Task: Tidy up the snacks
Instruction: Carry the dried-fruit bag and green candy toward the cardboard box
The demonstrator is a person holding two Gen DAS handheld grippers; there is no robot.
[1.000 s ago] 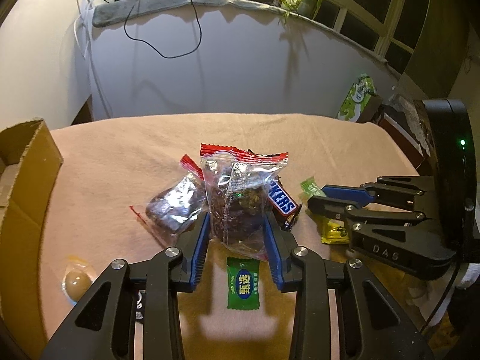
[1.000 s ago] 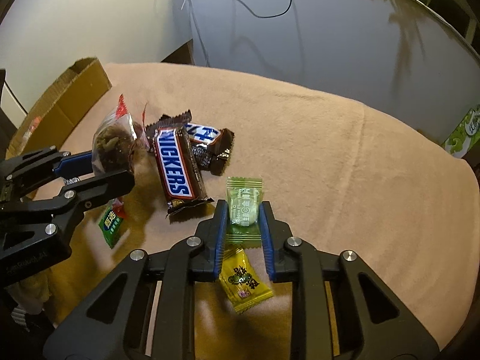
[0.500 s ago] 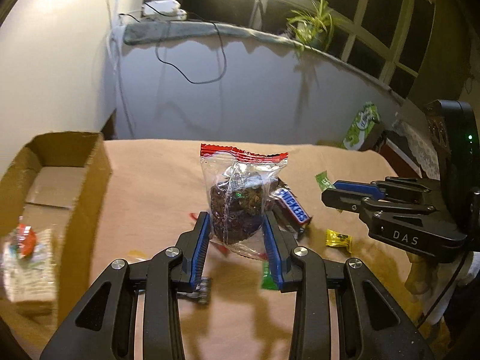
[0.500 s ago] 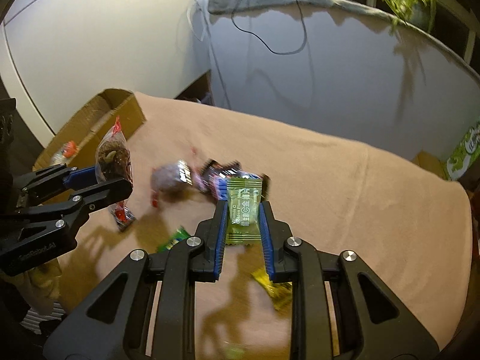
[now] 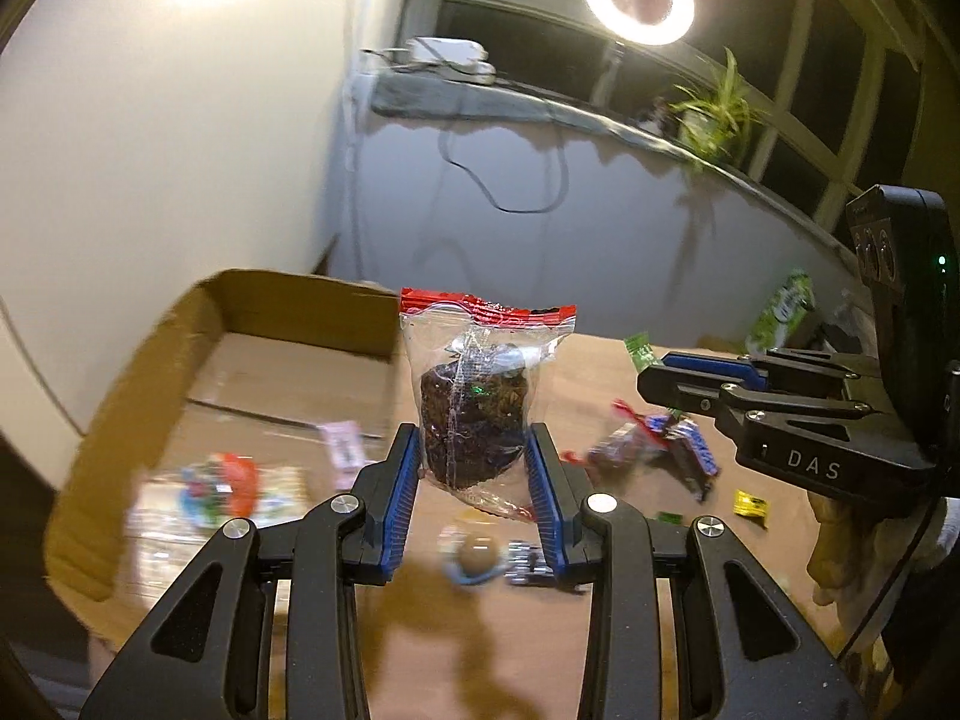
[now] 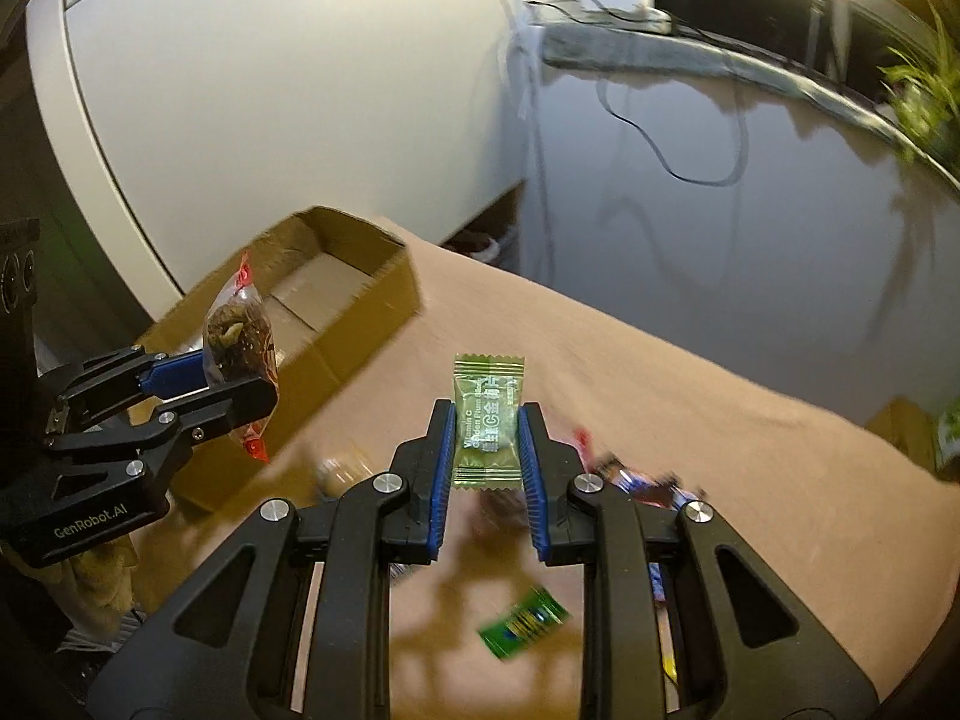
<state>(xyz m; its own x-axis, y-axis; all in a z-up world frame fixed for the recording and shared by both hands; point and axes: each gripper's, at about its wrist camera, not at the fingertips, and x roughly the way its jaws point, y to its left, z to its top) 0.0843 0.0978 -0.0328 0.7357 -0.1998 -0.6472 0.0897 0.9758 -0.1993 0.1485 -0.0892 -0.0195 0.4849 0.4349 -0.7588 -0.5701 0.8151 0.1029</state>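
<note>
My left gripper [image 5: 474,468] is shut on a clear snack bag with a red top and a dark filling [image 5: 477,402], held in the air by the near right edge of the open cardboard box [image 5: 198,324]. The bag also shows in the right wrist view [image 6: 240,336], in the left gripper [image 6: 240,390], beside the box [image 6: 360,294]. My right gripper [image 6: 485,450] is shut on a light green candy packet [image 6: 486,420], held above the tan tablecloth [image 6: 750,420]. The right gripper also shows in the left wrist view [image 5: 666,372].
The box holds a colourful packet [image 5: 222,486] and a pink one [image 5: 342,450]. On the cloth lie a dark snack bag and chocolate bars [image 5: 654,450], a yellow candy [image 5: 750,504], a green candy [image 6: 522,630] and a round sweet [image 5: 477,558]. A grey wall stands behind.
Both grippers have lifted and swung left toward the box with their snacks held. The box now fills more of both views.
</note>
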